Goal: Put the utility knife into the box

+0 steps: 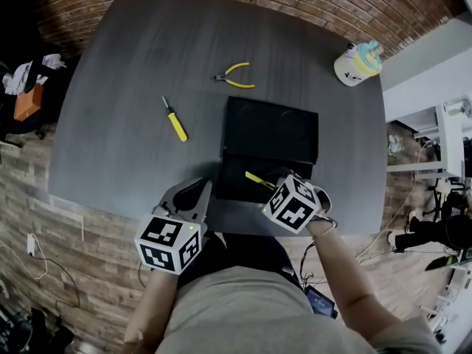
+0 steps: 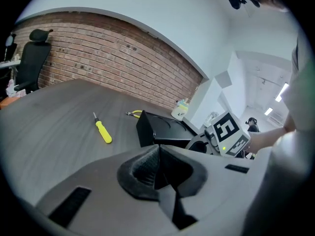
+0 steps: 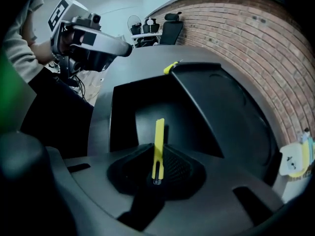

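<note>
The black box (image 1: 237, 188) stands open at the table's near edge, its lid (image 1: 271, 130) leaning back behind it. My right gripper (image 1: 279, 182) is shut on the slim yellow utility knife (image 1: 259, 180). It holds the knife over the box's open inside. In the right gripper view the knife (image 3: 159, 140) sticks out from between the pads, above the box's dark floor (image 3: 142, 117). My left gripper (image 1: 199, 189) hovers just left of the box, shut with nothing in it (image 2: 157, 163).
A yellow-handled screwdriver (image 1: 175, 121) lies left of the box, and yellow-handled pliers (image 1: 235, 76) lie behind it. A white and yellow container (image 1: 357, 63) stands at the far right corner. Brick flooring surrounds the table; an office chair (image 2: 30, 58) is beyond its left side.
</note>
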`<move>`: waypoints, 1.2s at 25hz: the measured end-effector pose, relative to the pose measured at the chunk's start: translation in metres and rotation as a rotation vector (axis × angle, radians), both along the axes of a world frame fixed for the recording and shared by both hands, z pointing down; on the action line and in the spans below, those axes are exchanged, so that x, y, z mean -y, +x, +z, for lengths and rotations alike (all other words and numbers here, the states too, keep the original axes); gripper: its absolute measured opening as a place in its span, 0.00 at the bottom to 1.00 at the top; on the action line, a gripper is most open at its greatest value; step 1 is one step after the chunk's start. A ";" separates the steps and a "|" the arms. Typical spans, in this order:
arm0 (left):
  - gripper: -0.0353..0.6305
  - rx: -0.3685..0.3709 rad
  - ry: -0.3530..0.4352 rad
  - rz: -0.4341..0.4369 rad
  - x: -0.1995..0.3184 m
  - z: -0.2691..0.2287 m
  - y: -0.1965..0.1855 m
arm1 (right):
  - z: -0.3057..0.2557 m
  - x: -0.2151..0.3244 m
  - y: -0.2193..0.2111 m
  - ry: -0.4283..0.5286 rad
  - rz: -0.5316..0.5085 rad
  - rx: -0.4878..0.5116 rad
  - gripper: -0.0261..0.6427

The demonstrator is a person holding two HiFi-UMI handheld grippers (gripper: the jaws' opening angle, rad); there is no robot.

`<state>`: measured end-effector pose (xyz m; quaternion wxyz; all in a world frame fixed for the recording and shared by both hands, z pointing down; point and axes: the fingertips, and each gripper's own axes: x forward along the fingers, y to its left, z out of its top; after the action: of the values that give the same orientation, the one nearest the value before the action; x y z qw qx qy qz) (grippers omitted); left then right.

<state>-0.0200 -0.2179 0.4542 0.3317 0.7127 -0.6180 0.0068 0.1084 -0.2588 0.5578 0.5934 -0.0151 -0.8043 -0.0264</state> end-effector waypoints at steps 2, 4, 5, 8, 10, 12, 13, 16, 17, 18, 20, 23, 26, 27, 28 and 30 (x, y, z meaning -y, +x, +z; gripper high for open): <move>0.09 -0.006 0.006 -0.009 0.003 -0.001 0.000 | 0.004 0.002 0.000 -0.001 0.004 -0.007 0.14; 0.09 0.003 0.003 -0.013 0.005 0.000 -0.002 | 0.007 0.004 -0.001 0.003 0.008 -0.016 0.14; 0.09 0.008 0.000 -0.013 0.005 0.000 -0.002 | 0.007 0.004 -0.001 0.004 0.013 -0.021 0.14; 0.09 0.003 0.000 -0.011 0.005 0.002 -0.002 | 0.009 0.003 -0.001 0.000 0.039 -0.029 0.14; 0.09 0.004 0.001 -0.007 0.008 0.003 -0.004 | 0.009 0.003 -0.001 0.000 0.058 -0.028 0.14; 0.09 0.004 0.003 0.003 0.012 0.004 -0.006 | 0.008 0.004 -0.002 -0.003 0.085 -0.020 0.15; 0.09 0.004 0.006 0.010 0.013 0.003 -0.006 | 0.006 0.004 -0.002 -0.004 0.100 -0.014 0.17; 0.09 0.011 0.014 0.043 0.018 0.001 -0.007 | -0.003 0.005 -0.004 0.007 0.143 0.022 0.22; 0.09 0.013 0.018 0.055 0.020 0.000 -0.007 | -0.009 0.006 -0.007 0.014 0.160 0.046 0.22; 0.09 0.016 0.023 0.068 0.022 -0.002 -0.006 | -0.016 0.006 -0.009 0.019 0.183 0.076 0.22; 0.09 0.023 0.034 0.102 0.024 -0.006 -0.004 | -0.034 0.007 -0.012 0.020 0.261 0.150 0.22; 0.09 0.051 0.044 0.170 0.027 -0.009 0.001 | -0.067 0.014 -0.011 0.032 0.442 0.303 0.21; 0.09 0.074 0.054 0.241 0.029 -0.010 0.008 | -0.095 0.022 -0.004 0.068 0.637 0.501 0.21; 0.09 0.077 0.061 0.262 0.030 -0.011 0.011 | -0.101 0.023 -0.001 0.065 0.697 0.558 0.21; 0.09 0.080 0.069 0.282 0.030 -0.013 0.015 | -0.105 0.022 0.002 0.055 0.747 0.605 0.21; 0.09 0.079 0.089 0.323 0.031 -0.017 0.023 | -0.112 0.016 0.006 0.025 0.819 0.681 0.23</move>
<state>0.0031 -0.2492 0.4367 0.2699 0.8160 -0.5076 0.0608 0.1143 -0.2750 0.4457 0.2607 0.3167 -0.8910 0.1947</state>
